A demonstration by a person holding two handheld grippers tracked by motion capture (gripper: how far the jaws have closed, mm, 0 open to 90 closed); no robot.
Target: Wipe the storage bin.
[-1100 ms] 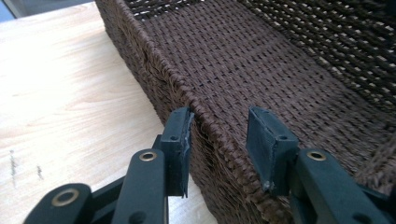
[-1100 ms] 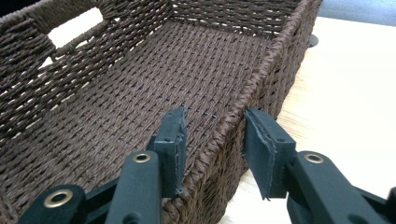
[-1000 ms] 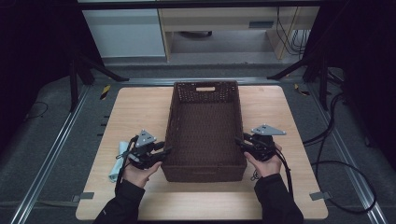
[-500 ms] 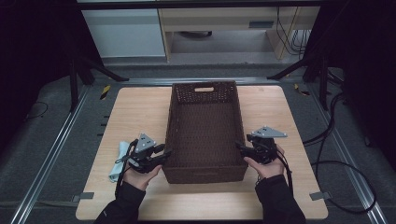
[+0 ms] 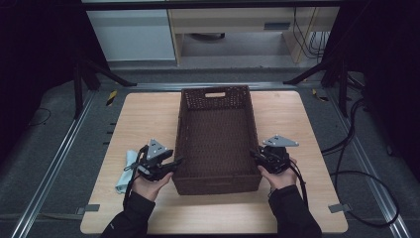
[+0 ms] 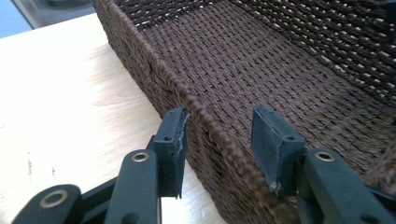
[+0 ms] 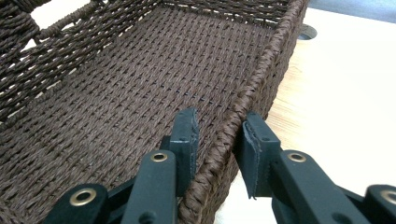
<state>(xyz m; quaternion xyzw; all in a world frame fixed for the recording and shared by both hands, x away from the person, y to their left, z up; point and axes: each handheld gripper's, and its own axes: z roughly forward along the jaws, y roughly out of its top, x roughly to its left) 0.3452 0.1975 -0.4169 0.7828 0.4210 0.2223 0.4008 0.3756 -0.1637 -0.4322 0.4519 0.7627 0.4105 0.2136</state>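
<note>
A dark brown woven basket [image 5: 216, 92] stands empty in the middle of the wooden table, long side running away from me. My left gripper [image 5: 174, 162] straddles its left rim near the front corner. In the left gripper view [image 6: 217, 128] the outer pad lies by the wall. The inner pad stands apart from the rim [image 6: 201, 116]. These jaws have just been opening. My right gripper [image 5: 254, 154] straddles the right rim. In the right gripper view [image 7: 220, 133] the jaws have just been closing, and both pads lie against the rim [image 7: 233, 121].
A pale folded cloth [image 5: 126, 171] lies on the table [image 5: 307, 119] just left of my left hand. Metal rails [image 5: 64, 148] run along the table's sides, and cables [image 5: 356, 173] trail on the floor at the right.
Both hands and the basket stay where they were in the high view; the left hand only wavers slightly.
</note>
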